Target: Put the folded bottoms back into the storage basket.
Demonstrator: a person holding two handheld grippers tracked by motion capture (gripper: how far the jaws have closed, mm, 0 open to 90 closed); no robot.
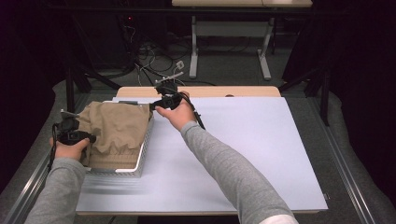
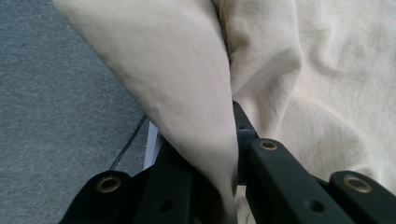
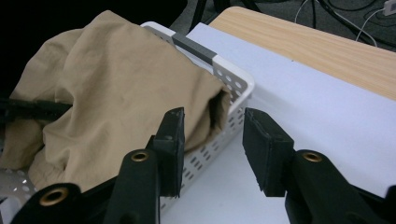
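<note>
A tan garment point(image 1: 116, 130) lies bunched in a white perforated basket point(image 1: 140, 161) at the table's left. My left gripper point(image 1: 88, 138) is at the basket's near-left side. In the left gripper view a fold of the pale cloth point(image 2: 177, 84) runs down between the jaws, and the left gripper point(image 2: 210, 140) is shut on it. My right gripper point(image 1: 154, 105) hovers just beyond the basket's far-right corner. Its jaws stand apart in the right gripper view, so the right gripper point(image 3: 212, 128) is open with nothing pinched. The garment point(image 3: 116, 88) and the basket rim point(image 3: 233, 79) lie just ahead of it.
A white sheet point(image 1: 243, 149) covers the table, with a strip of wood point(image 1: 224, 91) showing along the far edge. Beyond the table are grey floor, cables point(image 1: 154, 60) and another table's white legs point(image 1: 194, 51). Dark curtains close both sides.
</note>
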